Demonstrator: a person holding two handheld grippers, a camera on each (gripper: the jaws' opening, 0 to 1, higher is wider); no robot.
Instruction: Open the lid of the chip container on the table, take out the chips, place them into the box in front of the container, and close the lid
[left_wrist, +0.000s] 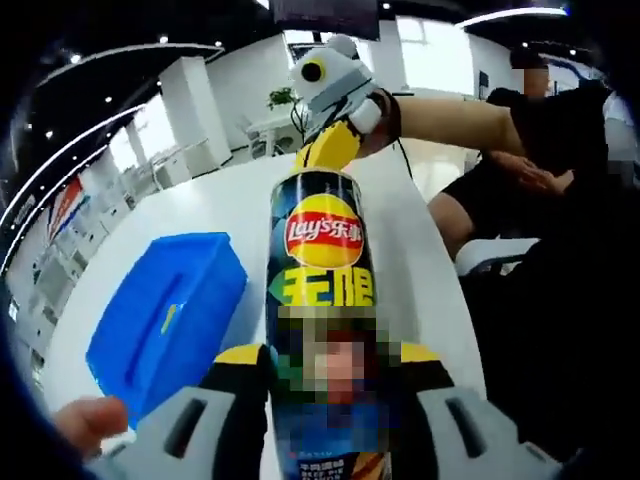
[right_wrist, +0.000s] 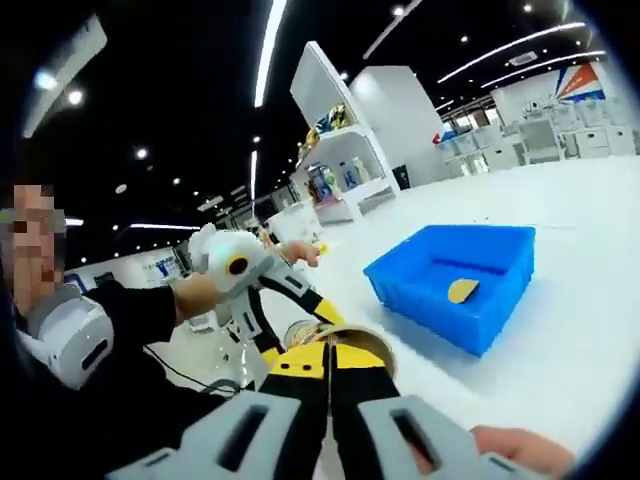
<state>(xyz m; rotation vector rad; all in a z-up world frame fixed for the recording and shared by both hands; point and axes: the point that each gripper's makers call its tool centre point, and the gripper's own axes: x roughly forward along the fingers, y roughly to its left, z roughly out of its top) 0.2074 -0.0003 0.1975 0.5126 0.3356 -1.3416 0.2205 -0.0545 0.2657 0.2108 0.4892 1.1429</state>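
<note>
My left gripper (left_wrist: 330, 355) is shut on the body of the dark Lay's chip can (left_wrist: 322, 250), which points away from the camera over the white table (left_wrist: 230, 205). At the can's far end are the yellow jaws of my right gripper (left_wrist: 328, 148). In the right gripper view, the right gripper (right_wrist: 328, 372) has its jaws pressed together, tips at the can's open mouth (right_wrist: 368, 345); whether they pinch a chip is hidden. The left gripper (right_wrist: 275, 320) holds the can from the left. The blue box (left_wrist: 165, 315) (right_wrist: 455, 280) stands beside the can and holds one chip (right_wrist: 462, 290).
A person (left_wrist: 540, 150) sits at the table's far right edge. A sleeve and hand (right_wrist: 130, 310) reach in from the left. White table surface (right_wrist: 580, 330) lies open around the blue box. Shelves and desks stand far off in the hall.
</note>
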